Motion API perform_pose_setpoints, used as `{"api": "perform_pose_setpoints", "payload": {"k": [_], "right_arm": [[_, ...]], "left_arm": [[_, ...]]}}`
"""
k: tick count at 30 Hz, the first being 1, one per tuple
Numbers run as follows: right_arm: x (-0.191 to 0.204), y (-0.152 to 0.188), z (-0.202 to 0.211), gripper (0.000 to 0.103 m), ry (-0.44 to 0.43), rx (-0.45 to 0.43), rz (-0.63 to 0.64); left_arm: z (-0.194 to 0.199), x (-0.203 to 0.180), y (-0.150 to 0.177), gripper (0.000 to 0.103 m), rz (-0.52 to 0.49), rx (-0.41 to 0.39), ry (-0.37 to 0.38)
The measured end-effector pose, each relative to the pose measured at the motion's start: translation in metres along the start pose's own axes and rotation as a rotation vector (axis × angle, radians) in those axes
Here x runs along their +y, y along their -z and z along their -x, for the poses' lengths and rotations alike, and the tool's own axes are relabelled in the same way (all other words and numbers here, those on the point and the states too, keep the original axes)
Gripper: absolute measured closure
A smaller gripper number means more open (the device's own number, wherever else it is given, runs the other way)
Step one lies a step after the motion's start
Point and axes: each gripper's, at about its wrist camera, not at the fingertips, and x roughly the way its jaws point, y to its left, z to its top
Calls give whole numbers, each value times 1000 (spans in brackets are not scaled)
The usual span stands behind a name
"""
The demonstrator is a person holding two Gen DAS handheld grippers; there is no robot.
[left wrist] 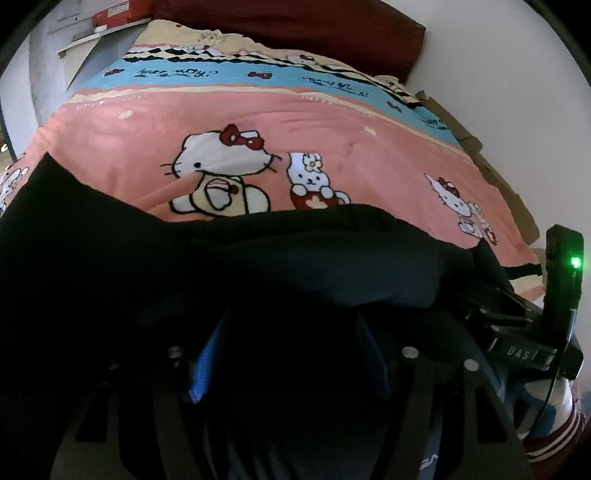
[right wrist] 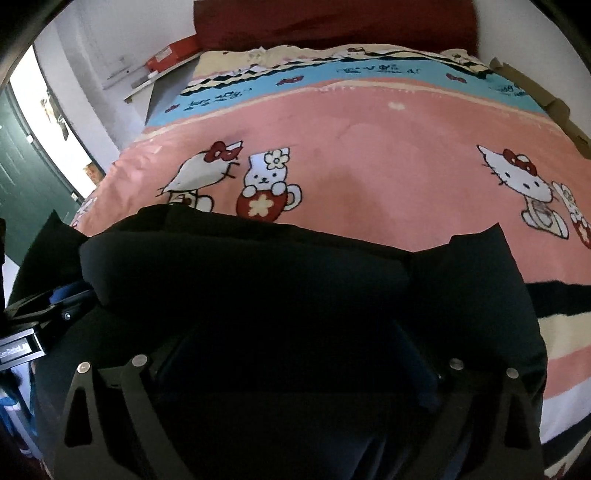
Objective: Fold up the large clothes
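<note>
Two views, one item: left wrist view shows black garment (left wrist: 314,273) bunched over left gripper (left wrist: 291,354) at near edge of pink cartoon bedspread (left wrist: 332,125); fingers buried in cloth, so grip/opening can't be told. Right wrist view: same garment (right wrist: 258,280) piled over right gripper (right wrist: 295,354), jaws hidden too; judged best to lift both corners level, pull taut w/ even tension before laying fold.

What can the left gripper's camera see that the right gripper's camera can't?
Only the left wrist view shows a green light on the right gripper's body. Only the right wrist view shows a dark green door and a bright doorway. Both show the black garment bunched up close, covering each gripper's fingers, the pink cat blanket, the dark red headboard and an orange box.
</note>
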Motion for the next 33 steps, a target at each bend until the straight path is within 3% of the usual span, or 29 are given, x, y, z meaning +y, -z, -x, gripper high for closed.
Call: {"api": "perform_pose_setpoints", "payload": {"k": [12,16,19,21,27,33], "right_arm": [[1,22,4,9,-6,-50,-20],[9,22,32,10,12,-46,-8],[12,30,67,10,0,-110,6],[12,38,84,10,9,-135,23],[-4,61,76,10,27,-106,-4],[-14,79,51,9,16,-133,-43]], "left_arm": [[11,-15,27,38,-52,-26,-91],[48,-19,27,38,-101,-40,-102],[85,-7,31,38,-97,-102,-84],[97,7,35,38,-90,-111,-120],[83,49,59,38,1,-83,-114],[70,50,74,37,0,-141,-153]]}}
